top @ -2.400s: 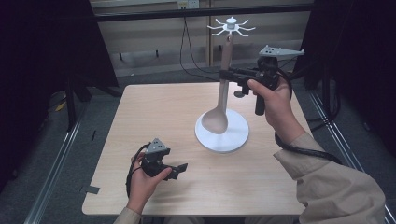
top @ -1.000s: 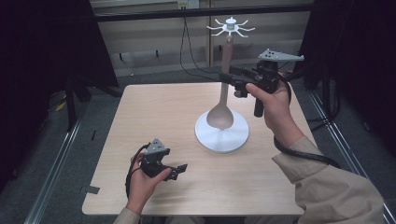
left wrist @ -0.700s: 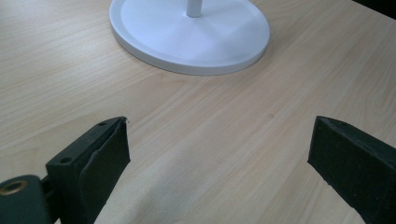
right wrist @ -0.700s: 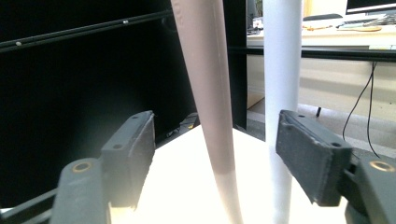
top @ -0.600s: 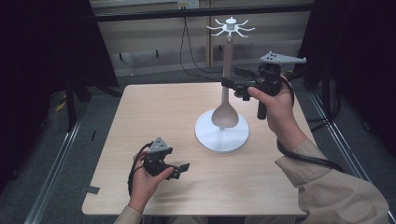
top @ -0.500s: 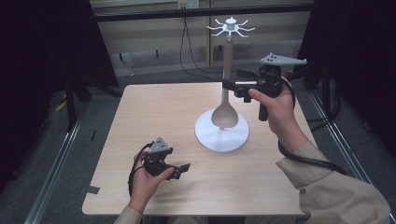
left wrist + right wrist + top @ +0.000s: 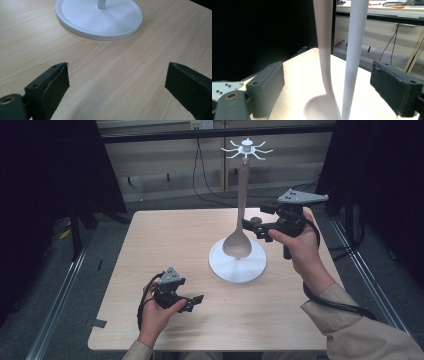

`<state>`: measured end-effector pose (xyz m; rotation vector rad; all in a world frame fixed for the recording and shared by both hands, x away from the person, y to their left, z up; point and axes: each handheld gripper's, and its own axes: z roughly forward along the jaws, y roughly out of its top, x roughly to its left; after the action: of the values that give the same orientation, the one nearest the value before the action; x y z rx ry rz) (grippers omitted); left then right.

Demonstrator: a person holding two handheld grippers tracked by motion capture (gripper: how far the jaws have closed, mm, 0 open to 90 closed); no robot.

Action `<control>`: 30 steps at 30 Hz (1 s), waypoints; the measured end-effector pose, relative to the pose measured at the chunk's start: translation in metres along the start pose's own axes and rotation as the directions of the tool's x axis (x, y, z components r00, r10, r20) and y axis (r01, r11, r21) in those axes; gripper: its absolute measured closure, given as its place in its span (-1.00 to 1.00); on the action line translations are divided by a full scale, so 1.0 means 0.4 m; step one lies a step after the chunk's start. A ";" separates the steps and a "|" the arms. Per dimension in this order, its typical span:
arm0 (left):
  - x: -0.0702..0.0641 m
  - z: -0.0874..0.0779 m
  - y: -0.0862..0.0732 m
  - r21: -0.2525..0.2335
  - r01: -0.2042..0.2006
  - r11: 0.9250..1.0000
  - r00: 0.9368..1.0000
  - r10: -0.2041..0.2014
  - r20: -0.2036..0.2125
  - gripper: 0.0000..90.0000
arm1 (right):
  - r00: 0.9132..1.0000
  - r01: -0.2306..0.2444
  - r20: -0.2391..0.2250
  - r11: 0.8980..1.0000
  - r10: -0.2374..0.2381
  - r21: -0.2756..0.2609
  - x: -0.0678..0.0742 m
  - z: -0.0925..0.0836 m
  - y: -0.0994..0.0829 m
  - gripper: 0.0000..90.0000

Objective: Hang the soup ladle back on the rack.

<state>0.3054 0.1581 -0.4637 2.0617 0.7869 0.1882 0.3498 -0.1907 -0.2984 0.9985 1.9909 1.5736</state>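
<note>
A pale long-handled spoon (image 7: 243, 195) hangs bowl-down from the spoked top (image 7: 247, 151) of a white stand, whose round base (image 7: 224, 268) sits mid-table. My right gripper (image 7: 248, 225) is level beside the handle, to its right. Its jaws have just been opening and stand wide. In the right gripper view (image 7: 328, 83) the spoon (image 7: 324, 50) and the stand's pole (image 7: 355, 50) rise ahead between the jaws, and neither pad touches them. My left gripper (image 7: 196, 301) rests near the table's front, open and empty. In the left gripper view (image 7: 117, 82) the base (image 7: 100, 22) lies ahead.
The wooden table (image 7: 165, 240) is bare around the stand. Dark curtains flank both sides, and cables (image 7: 210, 185) hang from a bench behind. A cable (image 7: 330, 302) trails from the right gripper along the person's sleeve.
The right gripper's jaws have opened off the spoon handle, and the hand has drawn slightly down and toward the person. The spoon now hangs straight from the stand. The left hand stayed put.
</note>
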 end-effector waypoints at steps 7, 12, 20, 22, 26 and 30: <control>0.001 0.002 -0.001 0.004 -0.001 1.000 1.000 0.001 0.011 -0.89 | 0.999 0.015 0.034 1.000 -0.016 0.026 0.002 -0.014 -0.033 -0.79; 0.002 0.002 -0.002 0.005 0.002 1.000 1.000 -0.002 0.009 -0.89 | 0.999 0.025 0.039 0.999 -0.027 0.049 0.008 -0.022 -0.063 -0.80; 0.000 0.002 -0.003 0.002 0.003 1.000 1.000 -0.003 0.006 -0.89 | 0.998 0.045 0.043 0.996 -0.049 0.070 0.018 -0.031 -0.102 -0.81; 0.000 0.002 -0.003 0.002 0.002 1.000 1.000 -0.002 0.005 -0.89 | 0.998 0.042 0.040 0.997 -0.045 0.071 0.019 -0.033 -0.111 -0.81; 0.000 0.003 -0.003 0.003 0.002 1.000 1.000 -0.002 0.007 -0.89 | 0.998 0.046 0.035 0.995 -0.049 0.084 0.021 -0.035 -0.125 -0.81; 0.000 0.003 -0.003 0.003 0.001 1.000 1.000 -0.001 0.006 -0.89 | 0.998 0.050 0.033 0.994 -0.054 0.094 0.021 -0.038 -0.147 -0.81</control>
<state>0.3052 0.1578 -0.4653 2.0632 0.7854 0.1804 0.3171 -0.2007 -0.3492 0.9940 2.0661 1.4377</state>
